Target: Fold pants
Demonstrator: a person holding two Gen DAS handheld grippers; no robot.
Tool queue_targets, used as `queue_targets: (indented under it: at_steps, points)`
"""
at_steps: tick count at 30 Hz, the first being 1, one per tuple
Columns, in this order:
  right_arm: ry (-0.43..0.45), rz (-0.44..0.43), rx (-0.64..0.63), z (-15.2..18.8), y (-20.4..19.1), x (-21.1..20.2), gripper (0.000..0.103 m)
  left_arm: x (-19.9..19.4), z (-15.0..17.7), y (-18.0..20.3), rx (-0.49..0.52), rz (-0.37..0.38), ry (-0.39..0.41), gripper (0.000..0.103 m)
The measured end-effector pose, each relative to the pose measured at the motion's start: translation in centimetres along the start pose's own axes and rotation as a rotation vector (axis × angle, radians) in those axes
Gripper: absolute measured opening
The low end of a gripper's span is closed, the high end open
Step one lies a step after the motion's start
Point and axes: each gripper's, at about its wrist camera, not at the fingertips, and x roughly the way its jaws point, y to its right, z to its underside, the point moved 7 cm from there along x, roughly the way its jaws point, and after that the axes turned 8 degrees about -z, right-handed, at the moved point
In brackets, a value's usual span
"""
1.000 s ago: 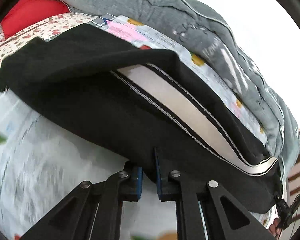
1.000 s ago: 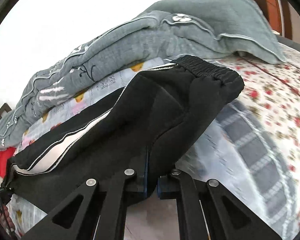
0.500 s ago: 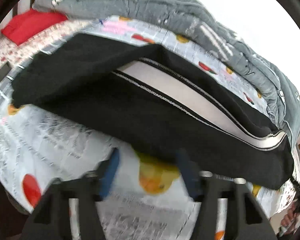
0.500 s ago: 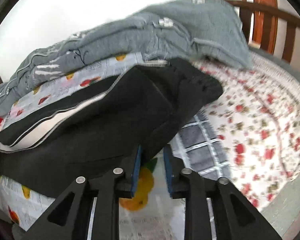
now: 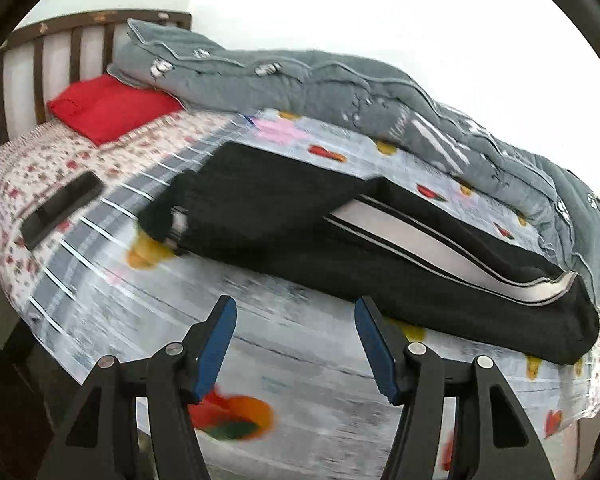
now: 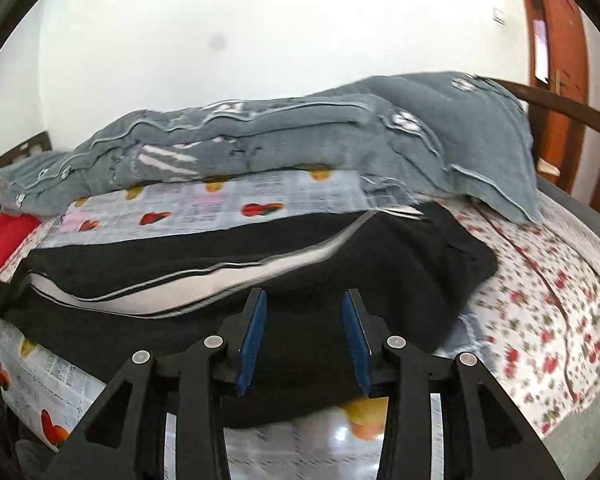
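Pants (image 5: 284, 216): black with a white side stripe, folded lengthwise, lying flat on the bed; in the left wrist view they run from about 9 o'clock across the middle to 4 o'clock.
Pants, right wrist view (image 6: 400, 264): fill the middle band, striped end toward 9 o'clock, black end toward 3 o'clock.
Stripe (image 5: 440, 240): white band with thin dark and white edging, showing along the fold.
Left gripper (image 5: 295, 344): jaws spread, nothing between them; it is clear of the pants, above the printed sheet at 6 o'clock. Jaws have just been opening.
Right gripper (image 6: 303, 340): jaws apart; black cloth shows behind the gap, but the blue pads do not press on it. Jaws have just been opening.
Printed sheet (image 5: 300, 364): pale, with fruit pictures, under the pants.
Floral sheet (image 6: 548, 288): red flowers on white, at 3 o'clock in the right wrist view.
Grey quilt (image 5: 340, 92): bunched along the far side of the bed, behind the pants, 11 to 3 o'clock.
Red pillow (image 5: 108, 110): at 10 o'clock, near the headboard (image 5: 40, 60).
Dark flat item (image 5: 60, 210): on the floral sheet at 9 o'clock, blurred; cannot tell what it is.
Door (image 6: 560, 72): brown wood, at 2 o'clock.
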Motion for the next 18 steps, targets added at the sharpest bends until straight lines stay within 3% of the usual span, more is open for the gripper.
queue_targets:
  at_steps: [8,11,12,13,15,18]
  points:
    - [-0.026,-0.044,-0.019,-1.0,-4.8,4.3,0.039,3.7,-3.3,-3.9,0.015,-0.069,0.041,0.059]
    - [-0.044,-0.040,-0.045,-1.2,-5.9,5.8,0.039,5.5,-4.1,-4.8,-0.025,-0.059,0.019,0.057]
    - [-0.050,-0.036,-0.059,-1.2,-6.2,6.3,0.039,6.1,-4.2,-4.7,-0.029,-0.044,0.001,0.049]
    - [-0.055,-0.035,-0.074,-1.1,-6.5,6.7,0.039,6.8,-4.1,-4.6,-0.020,-0.041,-0.021,0.030]
    - [-0.063,-0.041,-0.100,-1.1,-6.7,7.4,0.043,8.0,-4.1,-4.0,0.020,-0.051,-0.053,0.012]
    - [-0.073,-0.068,-0.141,-1.3,-7.3,8.4,0.047,8.1,-5.8,-3.6,-0.002,-0.040,0.007,0.009]
